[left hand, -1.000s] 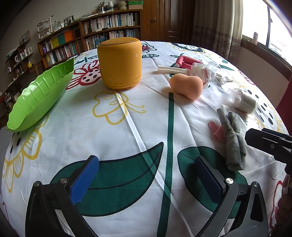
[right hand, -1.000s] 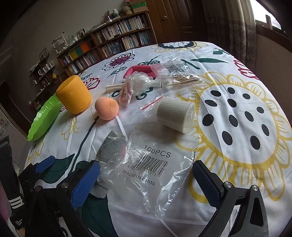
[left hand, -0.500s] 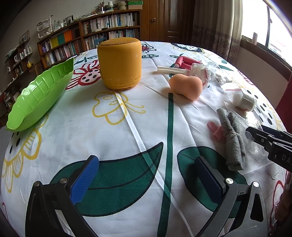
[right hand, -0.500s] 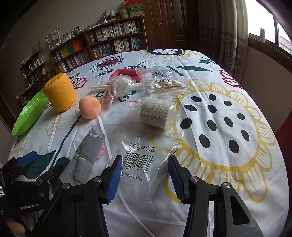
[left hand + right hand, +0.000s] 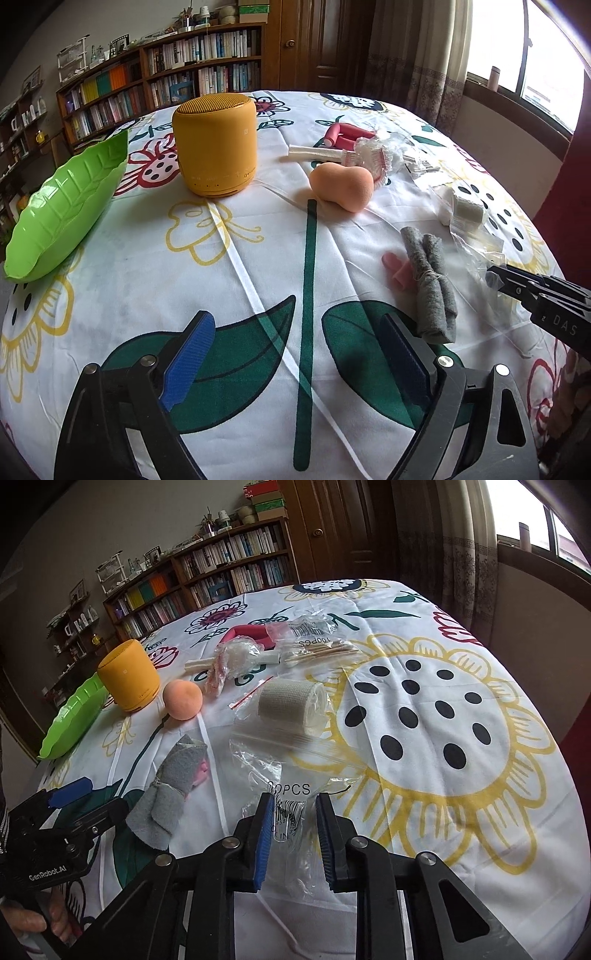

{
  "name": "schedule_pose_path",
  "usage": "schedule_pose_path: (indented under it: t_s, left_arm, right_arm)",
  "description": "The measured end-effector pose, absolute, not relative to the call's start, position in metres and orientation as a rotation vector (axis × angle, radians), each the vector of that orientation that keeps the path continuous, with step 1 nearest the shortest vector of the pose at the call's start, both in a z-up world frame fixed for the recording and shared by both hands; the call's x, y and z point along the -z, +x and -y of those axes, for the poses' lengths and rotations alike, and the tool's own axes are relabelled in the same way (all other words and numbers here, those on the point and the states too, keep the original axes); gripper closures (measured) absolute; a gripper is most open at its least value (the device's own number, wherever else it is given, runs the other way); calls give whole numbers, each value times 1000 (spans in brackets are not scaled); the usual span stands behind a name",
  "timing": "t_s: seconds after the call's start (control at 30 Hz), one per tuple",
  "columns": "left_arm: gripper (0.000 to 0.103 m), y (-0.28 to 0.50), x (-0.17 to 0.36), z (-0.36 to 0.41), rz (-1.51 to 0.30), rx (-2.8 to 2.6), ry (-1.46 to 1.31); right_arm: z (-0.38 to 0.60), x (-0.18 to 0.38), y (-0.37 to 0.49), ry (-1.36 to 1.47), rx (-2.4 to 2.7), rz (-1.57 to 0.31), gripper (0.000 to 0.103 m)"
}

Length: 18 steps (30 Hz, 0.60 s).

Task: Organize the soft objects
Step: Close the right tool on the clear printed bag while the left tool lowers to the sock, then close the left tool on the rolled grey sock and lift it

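My right tool (image 5: 293, 834) has its pads drawn close around the near end of the clear plastic bag (image 5: 291, 771), which lies flat near the table's (image 5: 480, 812) front edge; I cannot tell whether they already pinch it. The film looks light, limp and slippery, so I would take it by a bunched fold. My left tool (image 5: 295, 360) is spread wide, holding nothing.

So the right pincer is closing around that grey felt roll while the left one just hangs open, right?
Not quite. The right wrist view shows the right gripper closing around the clear plastic bag; the grey felt roll lies apart, untouched. The left gripper does hang open.
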<state>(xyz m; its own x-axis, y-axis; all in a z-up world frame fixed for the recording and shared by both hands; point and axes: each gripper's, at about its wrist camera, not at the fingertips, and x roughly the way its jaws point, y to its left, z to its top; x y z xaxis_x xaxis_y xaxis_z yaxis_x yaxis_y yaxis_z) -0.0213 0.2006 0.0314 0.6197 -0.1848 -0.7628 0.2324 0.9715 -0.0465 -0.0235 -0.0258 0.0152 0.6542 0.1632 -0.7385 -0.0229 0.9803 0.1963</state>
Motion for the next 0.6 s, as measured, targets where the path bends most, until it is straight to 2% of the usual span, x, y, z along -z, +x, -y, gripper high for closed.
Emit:
schedule_pose_path:
  t_s: [0.1, 0.33, 0.6]
  left_arm:
    - [23, -21, -37, -191, -865, 269, 73]
    - [36, -15, -39, -171, -905, 345, 67]
    - [36, -15, -48, -157, -905, 401, 49]
  right_arm:
    - [28, -15, -23, 183, -106, -854, 78]
    - [34, -14, -23, 192, -99, -850, 78]
    - [38, -12, -25, 194, -101, -850, 78]
